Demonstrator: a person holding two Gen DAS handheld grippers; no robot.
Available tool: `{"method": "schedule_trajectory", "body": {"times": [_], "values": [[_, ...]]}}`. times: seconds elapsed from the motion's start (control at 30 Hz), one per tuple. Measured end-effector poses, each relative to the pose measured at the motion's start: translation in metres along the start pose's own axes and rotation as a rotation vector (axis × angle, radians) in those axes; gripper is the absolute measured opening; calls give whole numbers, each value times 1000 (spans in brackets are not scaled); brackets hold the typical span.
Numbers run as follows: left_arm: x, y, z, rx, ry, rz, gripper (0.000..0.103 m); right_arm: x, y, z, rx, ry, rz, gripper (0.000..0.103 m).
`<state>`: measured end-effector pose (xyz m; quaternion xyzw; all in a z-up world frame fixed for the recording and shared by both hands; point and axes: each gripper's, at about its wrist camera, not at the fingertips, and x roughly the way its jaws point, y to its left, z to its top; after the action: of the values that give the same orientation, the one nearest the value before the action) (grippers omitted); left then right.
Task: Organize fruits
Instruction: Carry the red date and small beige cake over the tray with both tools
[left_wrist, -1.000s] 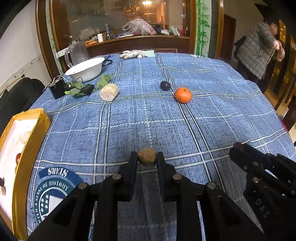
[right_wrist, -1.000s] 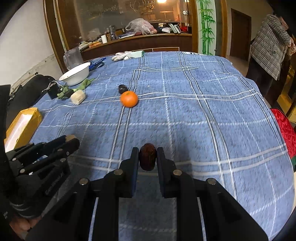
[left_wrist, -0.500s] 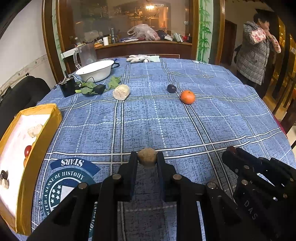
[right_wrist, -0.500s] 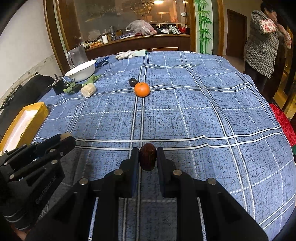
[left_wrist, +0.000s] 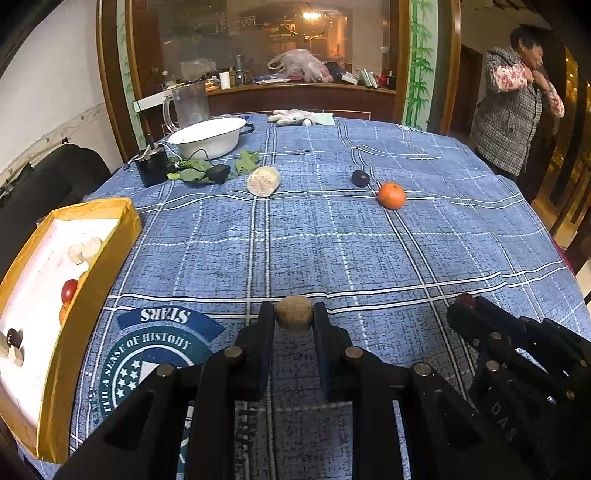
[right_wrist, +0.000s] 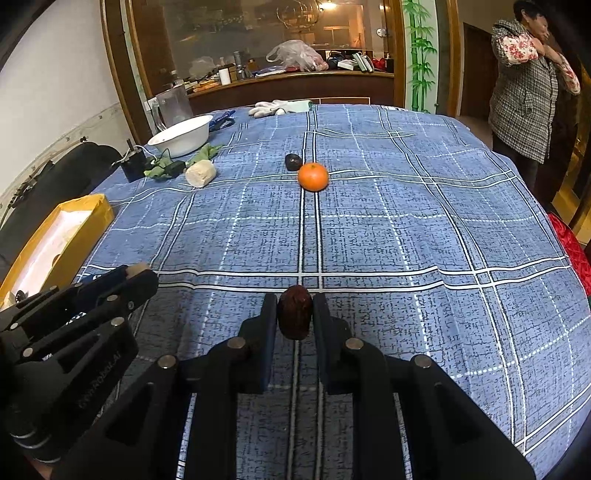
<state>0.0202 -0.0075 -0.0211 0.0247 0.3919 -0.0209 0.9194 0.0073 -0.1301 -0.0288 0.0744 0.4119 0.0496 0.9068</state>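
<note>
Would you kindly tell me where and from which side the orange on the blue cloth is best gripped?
Grip the orange across its widest middle, coming down from above. It is round and sits free on the cloth; only the dark fruit lies close behind, so close the fingers from left and right.

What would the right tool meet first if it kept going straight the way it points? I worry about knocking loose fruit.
Probably only the blue checked tablecloth: the right tool, shut on a dark red fruit, points down at bare cloth. The orange lies farther on, roughly in line; depth is unclear.
</note>
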Motion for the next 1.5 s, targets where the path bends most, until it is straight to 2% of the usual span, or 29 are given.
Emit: {"method": "schedule_trajectory", "body": {"times": [0.53, 1.5], "values": [[-6, 23, -3, -36, -8, 31, 19, -6, -2, 0, 17, -22, -3, 21], [-25, 51, -6, -76, -32, 76, 19, -22, 15, 5, -32, -60, -16, 21]]}}
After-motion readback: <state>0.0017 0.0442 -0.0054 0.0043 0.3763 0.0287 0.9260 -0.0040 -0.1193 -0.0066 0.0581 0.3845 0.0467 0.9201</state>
